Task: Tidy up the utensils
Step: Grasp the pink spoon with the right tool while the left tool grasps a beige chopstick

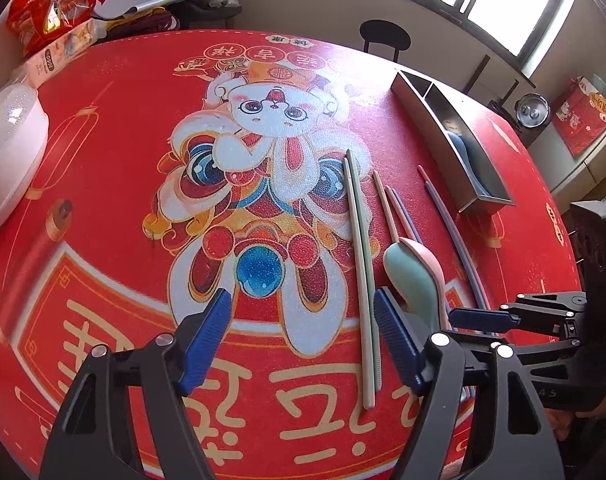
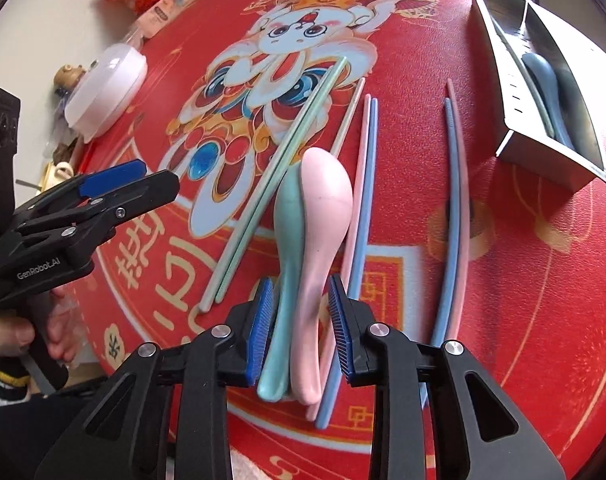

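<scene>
Straddled by the right hand-held gripper (image 2: 300, 328), two nested spoons lie on the red bench (image 2: 523, 320): a mint spoon (image 2: 285, 248) to its left and a pink spoon (image 2: 323, 216) to its right, their handles running back between the blue pads and their bowls pointing straight ahead. Those pads sit close on either side of the handles, and I cannot tell from this view whether they are pinching yet or only about to. Far to the left, the left hand-held gripper (image 1: 303, 344) hangs with its fingers spread wide and nothing between them; the pale green chopsticks (image 1: 361, 264) lie just right of its centre line, long axis running away from it. Right of the spoons lie a pink and blue chopstick pair (image 2: 363, 216), then another pair (image 2: 457, 216). Ahead and to the right stands the steel organizer (image 2: 515, 120), a blue spoon (image 2: 543, 80) already in one compartment. The right hand is plainly nearer the spoons.
</scene>
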Demonstrator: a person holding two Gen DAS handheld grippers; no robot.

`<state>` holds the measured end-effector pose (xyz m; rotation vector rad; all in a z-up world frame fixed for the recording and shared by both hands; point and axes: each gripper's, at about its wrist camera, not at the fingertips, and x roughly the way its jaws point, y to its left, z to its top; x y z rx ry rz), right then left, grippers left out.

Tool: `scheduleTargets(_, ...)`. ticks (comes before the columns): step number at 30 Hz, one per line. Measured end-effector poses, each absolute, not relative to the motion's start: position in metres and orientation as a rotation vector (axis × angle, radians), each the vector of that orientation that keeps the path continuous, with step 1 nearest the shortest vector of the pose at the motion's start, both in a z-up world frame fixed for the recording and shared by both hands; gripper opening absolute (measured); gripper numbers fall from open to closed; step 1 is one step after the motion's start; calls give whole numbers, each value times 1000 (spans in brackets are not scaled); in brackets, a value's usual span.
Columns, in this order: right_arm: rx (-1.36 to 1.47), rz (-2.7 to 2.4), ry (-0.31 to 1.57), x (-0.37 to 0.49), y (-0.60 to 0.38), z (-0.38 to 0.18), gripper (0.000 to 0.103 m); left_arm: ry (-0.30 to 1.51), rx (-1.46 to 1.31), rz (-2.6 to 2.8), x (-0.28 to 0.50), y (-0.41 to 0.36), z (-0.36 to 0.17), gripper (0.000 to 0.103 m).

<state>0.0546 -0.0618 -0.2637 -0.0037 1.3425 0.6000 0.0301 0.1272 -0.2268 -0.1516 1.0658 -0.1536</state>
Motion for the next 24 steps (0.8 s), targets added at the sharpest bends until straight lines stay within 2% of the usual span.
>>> scheduleTargets(6,50,582,1376,57,-63,-273,22,1092,-157,-222,30,122,-233,52)
scheduleTargets(8,59,578,1368,56,-65,-271,18,1109,-155,-250,32,118,-237,42)
scheduleTargets(10,75,574,1366,56,-68,-270,16,1123,-150,-277,35,112,-241,37)
scheduleTargets(24,205,530,1369,64,-101,-274,14,1186,-112,-325,54,88,-264,36)
